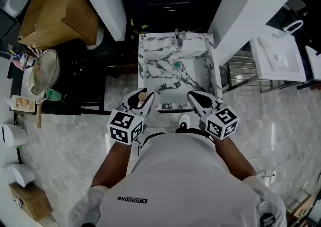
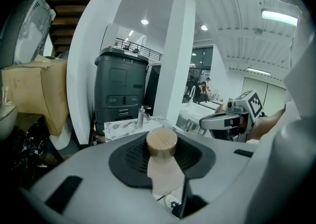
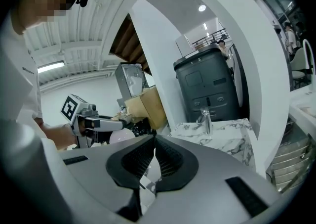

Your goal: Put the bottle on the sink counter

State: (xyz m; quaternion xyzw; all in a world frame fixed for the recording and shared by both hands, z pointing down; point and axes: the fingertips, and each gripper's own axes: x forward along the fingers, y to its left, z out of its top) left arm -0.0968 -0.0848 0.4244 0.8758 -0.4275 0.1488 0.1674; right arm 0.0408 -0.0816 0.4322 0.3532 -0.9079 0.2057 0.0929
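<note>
A small pale bottle (image 2: 165,173) with a round wooden cap (image 2: 161,141) stands upright between the black pads of my left gripper (image 2: 163,156), which is shut on it. In the head view the left gripper (image 1: 142,96) holds the bottle (image 1: 142,95) just in front of the marble sink's (image 1: 150,40) near edge. My right gripper (image 1: 199,99) hovers level beside it, to the right. Its jaws meet with nothing between them (image 3: 154,158). The marble sink counter (image 2: 126,125) and its chrome faucet (image 2: 141,115) lie ahead.
A white pillar stands on each side of the sink. At the left are a cardboard box (image 1: 57,13) and a black table with a bowl (image 1: 44,70) and a green cup (image 1: 52,94). A dark bin (image 2: 121,92) stands behind the sink, a white basin (image 1: 278,58) at the right.
</note>
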